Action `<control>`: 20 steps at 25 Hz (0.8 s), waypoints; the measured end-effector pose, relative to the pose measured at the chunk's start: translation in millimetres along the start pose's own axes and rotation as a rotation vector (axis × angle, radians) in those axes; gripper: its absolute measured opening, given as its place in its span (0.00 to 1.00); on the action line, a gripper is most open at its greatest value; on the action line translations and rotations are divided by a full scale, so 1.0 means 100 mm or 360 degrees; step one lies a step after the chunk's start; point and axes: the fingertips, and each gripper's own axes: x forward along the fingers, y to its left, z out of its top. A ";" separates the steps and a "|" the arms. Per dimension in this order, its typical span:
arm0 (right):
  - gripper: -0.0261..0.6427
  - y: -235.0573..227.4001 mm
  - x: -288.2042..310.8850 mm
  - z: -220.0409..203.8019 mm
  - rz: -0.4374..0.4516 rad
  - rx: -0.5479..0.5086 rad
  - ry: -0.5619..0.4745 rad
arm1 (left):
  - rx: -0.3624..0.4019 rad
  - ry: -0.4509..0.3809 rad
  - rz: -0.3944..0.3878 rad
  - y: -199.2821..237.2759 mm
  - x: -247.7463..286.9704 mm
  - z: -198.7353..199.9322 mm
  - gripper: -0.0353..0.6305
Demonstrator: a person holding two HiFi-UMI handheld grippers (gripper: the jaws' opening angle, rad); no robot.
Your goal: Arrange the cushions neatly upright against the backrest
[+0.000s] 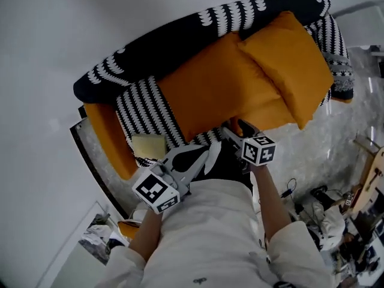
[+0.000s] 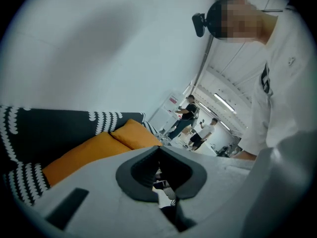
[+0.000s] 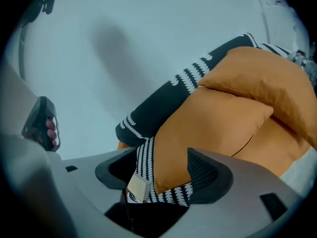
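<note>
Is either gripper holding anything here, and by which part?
Nothing is held. The left gripper is shut and empty; the right gripper stands open, not pressing the orange cushion before it.

I see two plain orange cushions, both plump and smooth. The larger cushion (image 1: pixel 222 83) fills the middle of the seat (image 1: pixel 147 110). It leans back with its top edge against the black backrest (image 1: pixel 180 35), which has white scalloped markings, and its lower edge comes toward me. The smaller cushion (image 1: pixel 291 62) sits at its right, turned askew. Its left side lies over the larger one's right end and its upper corner touches the backrest.
</note>
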 end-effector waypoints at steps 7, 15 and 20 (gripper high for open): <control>0.47 -0.55 0.36 -0.33 -0.0289 0.0324 -0.0098 | 0.0033 0.0226 -0.0246 0.07 0.04 -0.32 0.07; 0.50 -0.84 0.75 -0.92 -0.0406 0.0615 -0.0145 | 0.0096 0.0357 -0.0162 0.27 -0.19 -0.60 0.07; 0.55 -0.95 1.20 -0.82 -0.0422 0.0840 -0.0303 | 0.0031 0.0332 -0.0127 0.67 -0.37 -0.52 0.07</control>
